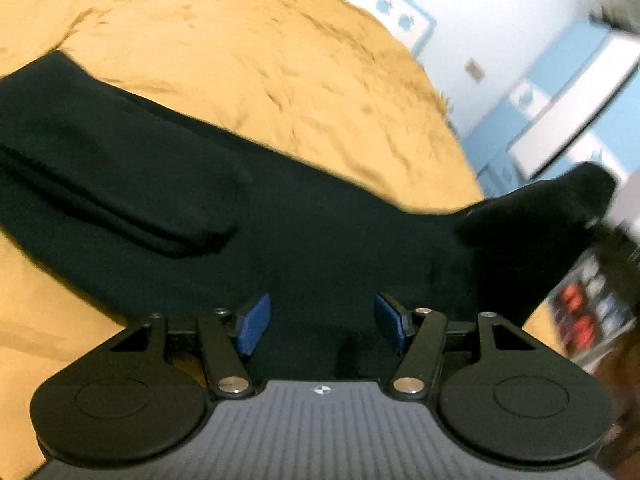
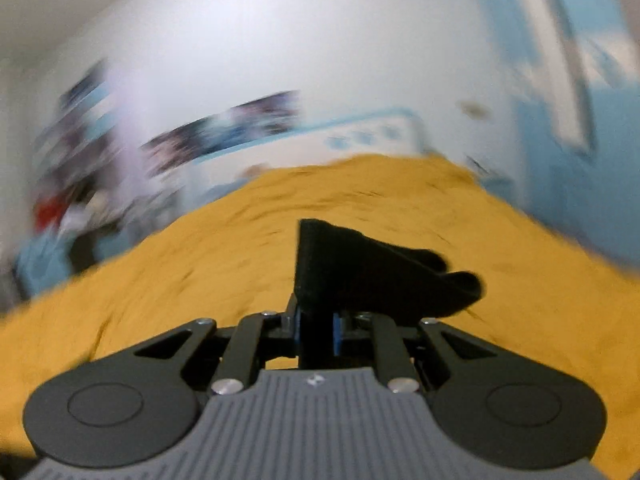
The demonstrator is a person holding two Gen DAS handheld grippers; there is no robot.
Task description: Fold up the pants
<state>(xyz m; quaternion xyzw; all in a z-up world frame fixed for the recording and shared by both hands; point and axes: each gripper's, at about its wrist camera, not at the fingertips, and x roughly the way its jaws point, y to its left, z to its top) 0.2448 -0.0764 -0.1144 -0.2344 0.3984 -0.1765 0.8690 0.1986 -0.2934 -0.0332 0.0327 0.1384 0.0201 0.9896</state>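
Black pants (image 1: 168, 184) lie across a mustard-yellow bed cover (image 1: 248, 64), with one part folded over on the left. My left gripper (image 1: 322, 323) hovers open over the middle of the pants, its blue pads (image 1: 254, 326) wide apart and not pressing the cloth. At the right of the left wrist view, one end of the pants (image 1: 536, 216) is lifted off the cover. In the right wrist view my right gripper (image 2: 317, 330) is shut on a bunch of the black pants (image 2: 360, 272), which stands up and drapes to the right above the yellow cover (image 2: 200, 264).
Beyond the bed are a white and light-blue headboard (image 1: 394, 8) and blue-and-white furniture (image 1: 560, 92) against a white wall. A shelf with dark, blurred items (image 2: 80, 160) stands at the left in the right wrist view. The right wrist view is motion-blurred.
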